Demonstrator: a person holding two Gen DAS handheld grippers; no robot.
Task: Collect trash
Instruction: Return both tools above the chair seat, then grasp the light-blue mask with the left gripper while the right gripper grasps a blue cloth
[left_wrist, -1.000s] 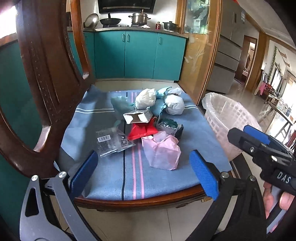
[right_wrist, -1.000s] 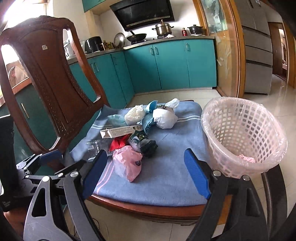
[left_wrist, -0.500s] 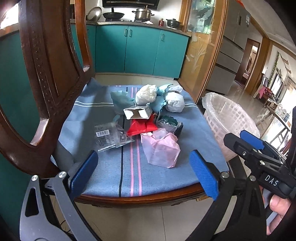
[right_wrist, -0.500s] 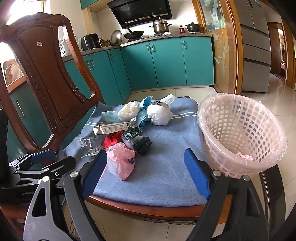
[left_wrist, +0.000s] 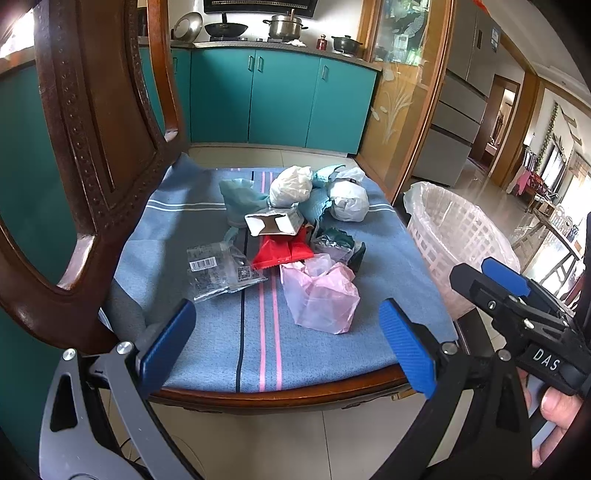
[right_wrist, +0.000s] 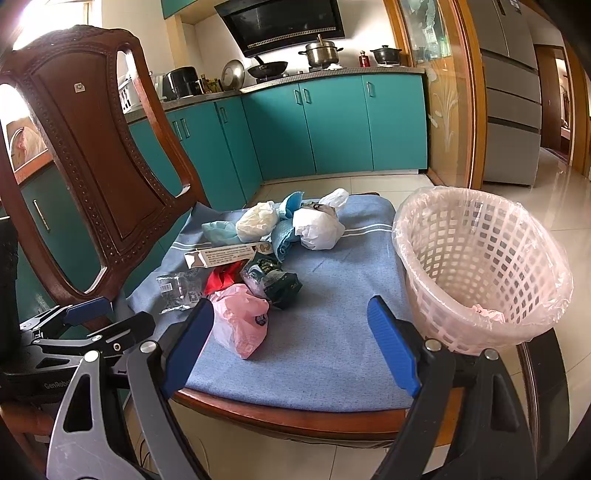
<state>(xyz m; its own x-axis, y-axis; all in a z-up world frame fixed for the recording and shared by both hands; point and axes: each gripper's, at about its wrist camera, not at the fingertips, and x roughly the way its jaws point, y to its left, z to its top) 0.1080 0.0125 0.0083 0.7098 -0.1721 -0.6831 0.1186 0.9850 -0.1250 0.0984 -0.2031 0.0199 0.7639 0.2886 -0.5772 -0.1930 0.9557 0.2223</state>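
Trash (left_wrist: 295, 236) is heaped on the blue cloth (left_wrist: 207, 332) covering the chair seat; leftmost lies a clear wrapper (left_wrist: 218, 269), then a pink bag (left_wrist: 321, 295). Both the left gripper (left_wrist: 284, 347) and right gripper (right_wrist: 291, 347) are held wide apart, empty. A lined basket (right_wrist: 480, 266) is seen rightmost.

Pink bag (right_wrist: 242, 325) partly hidden behind a blue pad; printing illegible

Bright daylight fills both sharp views, flaring white at the upper left corners. Fisheye bending (strongest at edges) curves the carved dark wooden chair back (right_wrist: 92, 147).
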